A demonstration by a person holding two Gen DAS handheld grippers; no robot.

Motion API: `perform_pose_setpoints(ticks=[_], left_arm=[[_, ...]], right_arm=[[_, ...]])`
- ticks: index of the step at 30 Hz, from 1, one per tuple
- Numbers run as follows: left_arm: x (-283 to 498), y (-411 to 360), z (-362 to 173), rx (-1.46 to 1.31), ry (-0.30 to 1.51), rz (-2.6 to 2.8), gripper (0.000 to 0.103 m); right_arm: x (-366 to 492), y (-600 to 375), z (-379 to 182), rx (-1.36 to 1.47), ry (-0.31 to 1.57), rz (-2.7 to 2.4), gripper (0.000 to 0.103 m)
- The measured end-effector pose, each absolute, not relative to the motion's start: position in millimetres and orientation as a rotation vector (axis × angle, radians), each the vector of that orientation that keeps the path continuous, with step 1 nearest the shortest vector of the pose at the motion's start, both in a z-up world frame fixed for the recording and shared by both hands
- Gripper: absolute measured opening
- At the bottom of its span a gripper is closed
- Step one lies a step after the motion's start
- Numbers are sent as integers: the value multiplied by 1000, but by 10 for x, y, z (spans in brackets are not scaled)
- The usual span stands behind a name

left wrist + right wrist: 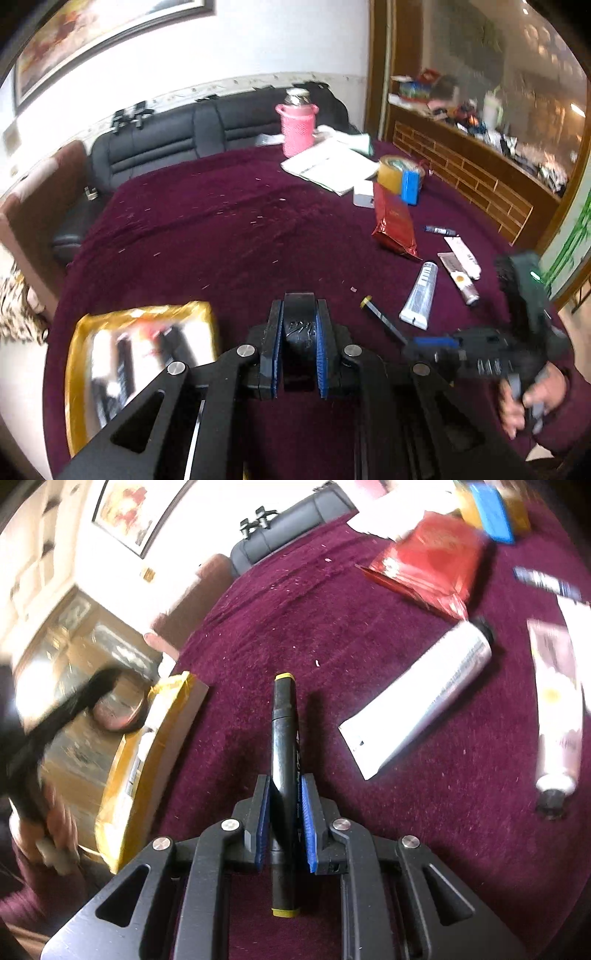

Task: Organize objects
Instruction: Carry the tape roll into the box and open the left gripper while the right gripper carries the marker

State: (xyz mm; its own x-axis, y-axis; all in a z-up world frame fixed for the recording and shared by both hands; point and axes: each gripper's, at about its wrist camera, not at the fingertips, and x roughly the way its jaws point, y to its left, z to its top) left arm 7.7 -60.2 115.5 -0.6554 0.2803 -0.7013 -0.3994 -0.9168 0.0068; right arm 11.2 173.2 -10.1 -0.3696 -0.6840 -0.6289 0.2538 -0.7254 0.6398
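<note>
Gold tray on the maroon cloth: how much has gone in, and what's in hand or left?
Done: the gold tray already holds a few blurred dark items. In hand: the left gripper is shut on a small black object; the right gripper is shut on the black marker. Left on the cloth: white tube, two more tubes, red pouch, small blue tube.

Left claw (pixel 299 314) clamped tight; right claw (pixel 284 794) likewise clamped.
</note>
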Motion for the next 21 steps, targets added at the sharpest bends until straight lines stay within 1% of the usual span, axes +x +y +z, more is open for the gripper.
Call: perform_pose_setpoints(ticks=[4,8,11,16,21], left_arm=[[375,-1036,1255,-1035,167,2635,12],[537,-1576,1209,-1087,75,2727,12],[571,-1936,1092,-1166,45,2789,12],[616,-2345,876,-1272,70,2850,12],[453,-2571,573,-1375,98,2817,12]], right_arm=[[121,1752,-73,1276,-700,-2062,13],[226,1585,150,1237,-730,-2001,14],[207,1335,293,1227,-723,-1947,14],[141,734,497,1221,-687,-1861,14],[155,84,515,1266,-613,-1802,14]])
